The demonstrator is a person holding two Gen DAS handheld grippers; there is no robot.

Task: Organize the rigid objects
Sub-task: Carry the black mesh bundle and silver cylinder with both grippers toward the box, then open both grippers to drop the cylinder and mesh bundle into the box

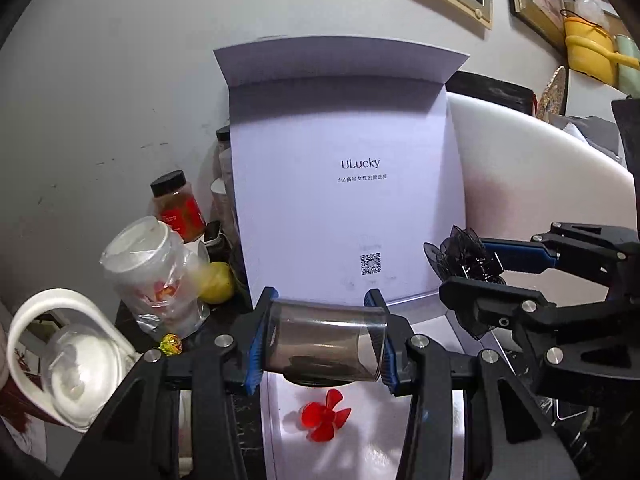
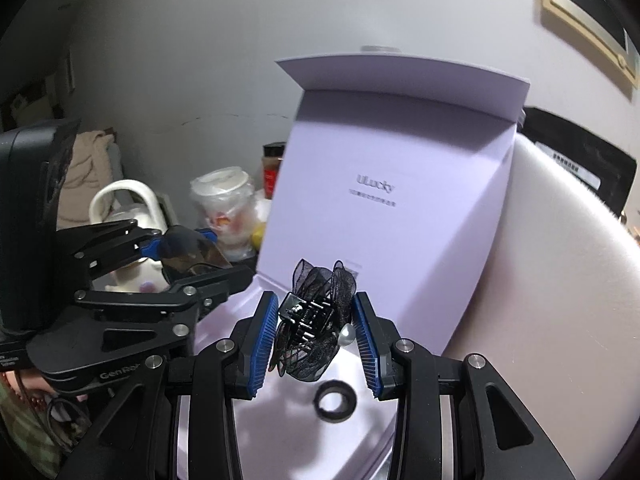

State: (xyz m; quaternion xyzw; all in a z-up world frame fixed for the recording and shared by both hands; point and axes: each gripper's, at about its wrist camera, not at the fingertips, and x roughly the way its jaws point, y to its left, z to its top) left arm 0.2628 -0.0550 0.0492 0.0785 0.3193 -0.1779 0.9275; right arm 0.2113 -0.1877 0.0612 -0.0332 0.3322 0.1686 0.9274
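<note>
My left gripper (image 1: 322, 344) is shut on a smoky transparent cup (image 1: 326, 346), held on its side over the open lilac box (image 1: 344, 208). A red propeller (image 1: 325, 420) lies on the box floor below it. My right gripper (image 2: 316, 336) is shut on a black mesh hair clip (image 2: 316, 320) with a pearl, held above the box floor (image 2: 280, 412). A black ring (image 2: 335, 400) lies on that floor under the clip. The right gripper (image 1: 476, 276) with the clip also shows in the left wrist view, and the left gripper (image 2: 188, 260) with the cup (image 2: 192, 250) in the right wrist view.
The box lid (image 2: 392, 200) stands upright at the back. Left of the box stand a bagged paper cup (image 1: 156, 272), a red spice jar (image 1: 176, 208), a lemon (image 1: 216, 282), a wrapped candy (image 1: 171, 345) and a white kettle (image 1: 64, 356). A white board (image 1: 532, 172) leans at the right.
</note>
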